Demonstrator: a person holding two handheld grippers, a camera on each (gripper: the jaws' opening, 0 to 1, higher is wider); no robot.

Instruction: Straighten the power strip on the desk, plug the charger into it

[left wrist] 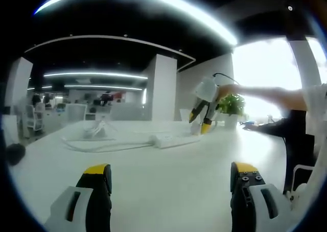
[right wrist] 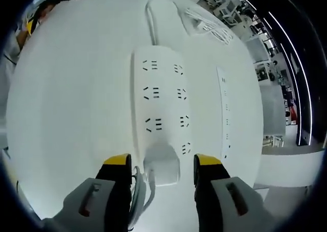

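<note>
White desk (right wrist: 66, 114) carries power strip (right wrist: 161, 96) lengthwise away from right tool (right wrist: 162, 165).

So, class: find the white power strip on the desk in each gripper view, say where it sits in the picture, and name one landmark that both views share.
Left gripper view: the power strip lies far off on the white desk, just right of centre, below the right gripper.
Right gripper view: the power strip runs lengthwise at centre, with the charger at its near end between the jaws.
Shared landmark: the coiled white cable running off the strip.
</note>
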